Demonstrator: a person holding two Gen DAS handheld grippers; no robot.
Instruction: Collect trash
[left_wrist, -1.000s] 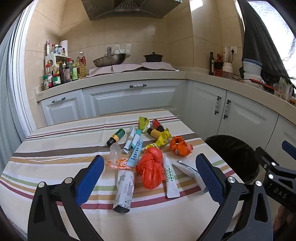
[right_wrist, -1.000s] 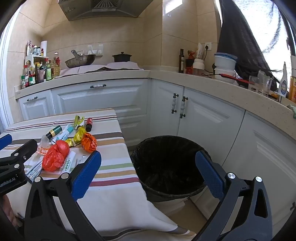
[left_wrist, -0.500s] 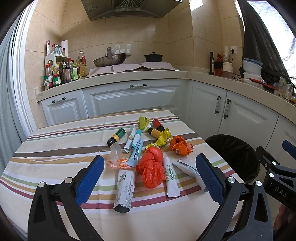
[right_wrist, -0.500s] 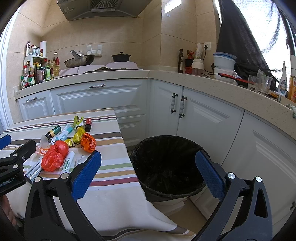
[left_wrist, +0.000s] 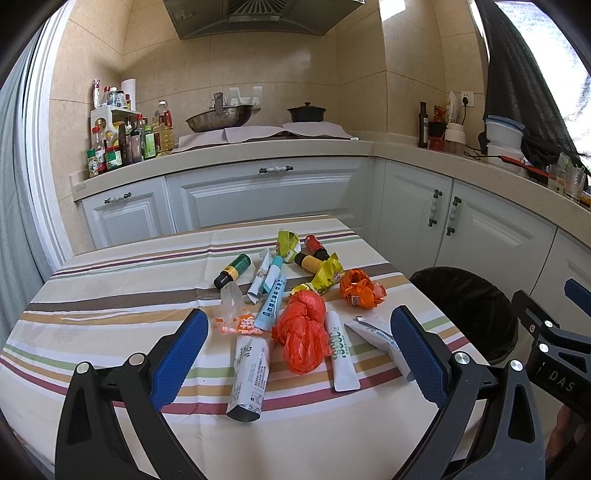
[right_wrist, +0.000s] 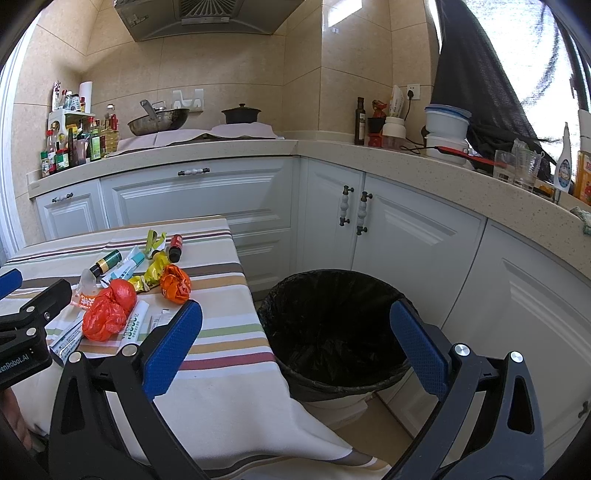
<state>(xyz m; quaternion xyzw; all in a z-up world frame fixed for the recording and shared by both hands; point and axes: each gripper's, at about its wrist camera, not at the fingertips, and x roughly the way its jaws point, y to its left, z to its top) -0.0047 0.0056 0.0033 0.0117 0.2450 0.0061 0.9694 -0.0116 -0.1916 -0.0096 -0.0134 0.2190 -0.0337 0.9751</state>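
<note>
Trash lies in a heap on the striped tablecloth (left_wrist: 110, 295): a red plastic bag (left_wrist: 303, 332), a crumpled orange wrapper (left_wrist: 358, 288), white tubes (left_wrist: 341, 354), a rolled white packet (left_wrist: 249, 373), yellow wrappers (left_wrist: 327, 271) and small bottles (left_wrist: 232, 270). My left gripper (left_wrist: 299, 354) hovers open above the table's near edge, framing the red bag without touching it. The black-lined bin (right_wrist: 332, 325) stands on the floor right of the table. My right gripper (right_wrist: 295, 347) hangs open and empty in front of the bin. The red bag (right_wrist: 107, 310) also shows at the left in the right wrist view.
White cabinets (right_wrist: 388, 229) run along the back and right under a beige counter (right_wrist: 443, 173) that carries bottles, a wok (left_wrist: 219, 117) and a black pot (left_wrist: 306, 112). Floor (right_wrist: 373, 435) shows between the bin and the cabinets.
</note>
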